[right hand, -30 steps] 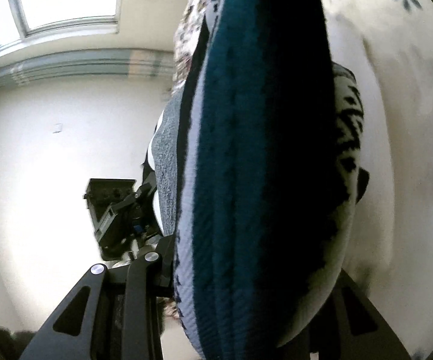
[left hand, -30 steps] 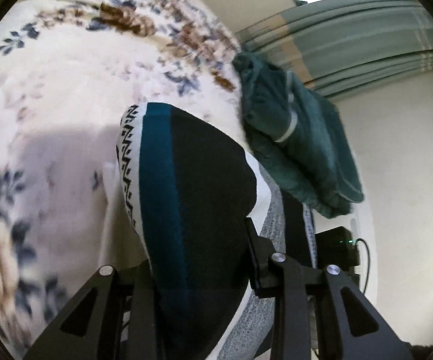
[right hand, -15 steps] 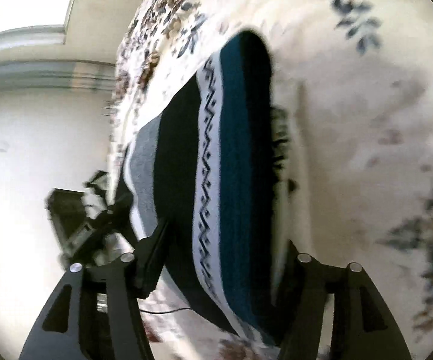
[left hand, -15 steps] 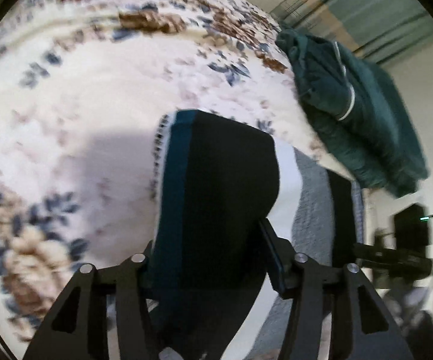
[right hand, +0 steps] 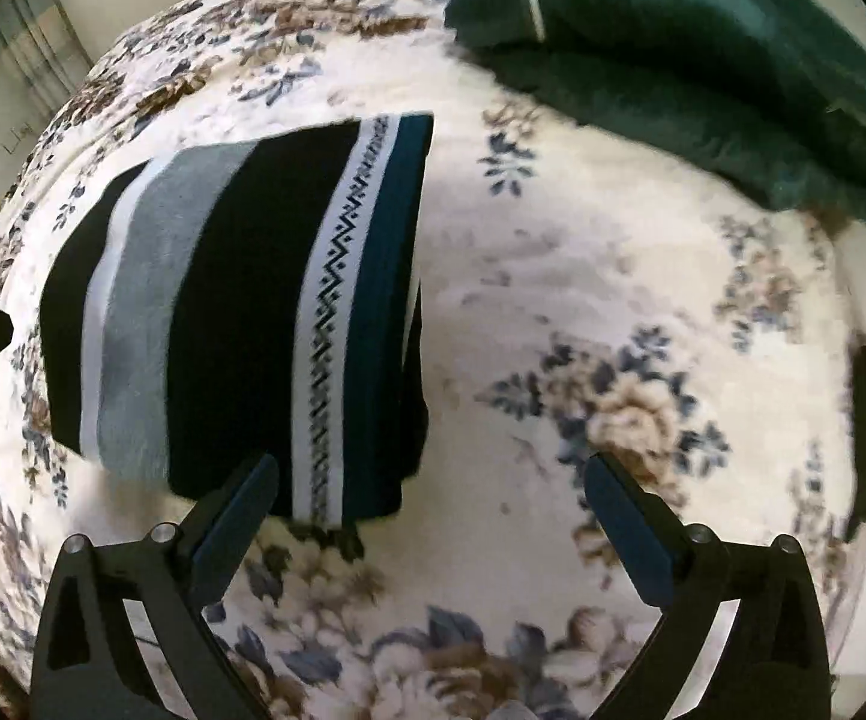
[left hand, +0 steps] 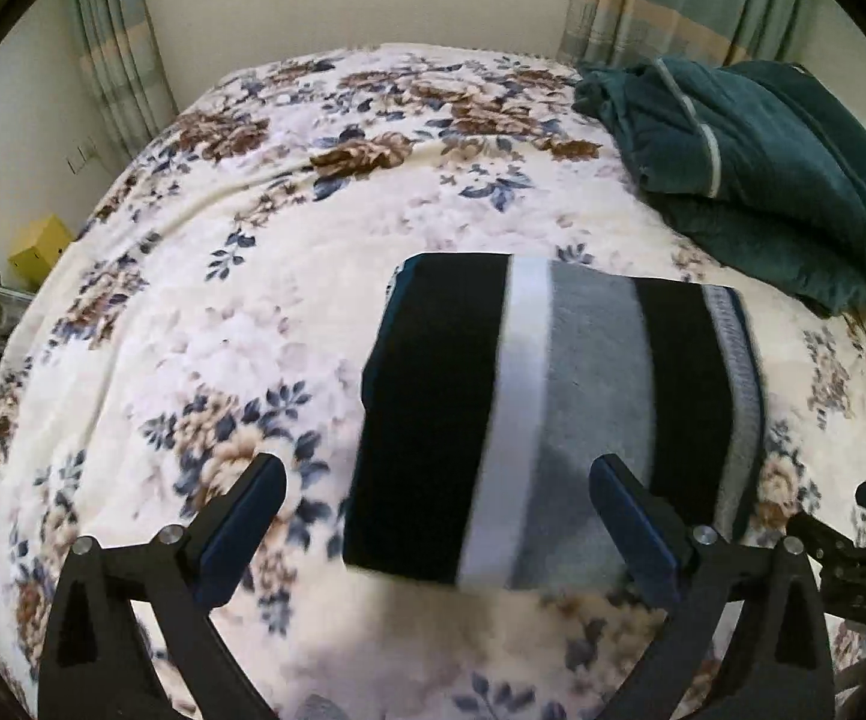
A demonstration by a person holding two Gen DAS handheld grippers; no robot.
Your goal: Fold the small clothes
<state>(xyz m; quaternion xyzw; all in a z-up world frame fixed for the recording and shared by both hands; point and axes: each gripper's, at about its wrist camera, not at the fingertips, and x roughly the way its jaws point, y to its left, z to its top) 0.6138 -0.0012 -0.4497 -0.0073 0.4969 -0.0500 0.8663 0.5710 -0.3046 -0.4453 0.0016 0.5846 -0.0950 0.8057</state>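
Released since before, folded striped garment (left hand: pixel 553 414) lies flat on floral blanket (left hand: pixel 252 276).

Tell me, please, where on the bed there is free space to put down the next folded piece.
The widest bare part of the floral blanket lies left of the folded striped garment, toward the curtains. Another free patch lies between the garment's teal edge and the dark green pile. The far right corner is crowded by that pile.

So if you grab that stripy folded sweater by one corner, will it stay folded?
Probably not. The striped sweater looks like soft knit, so it would likely flop open. It seems light too. On the fuzzy floral blanket it would probably drag, not slide.
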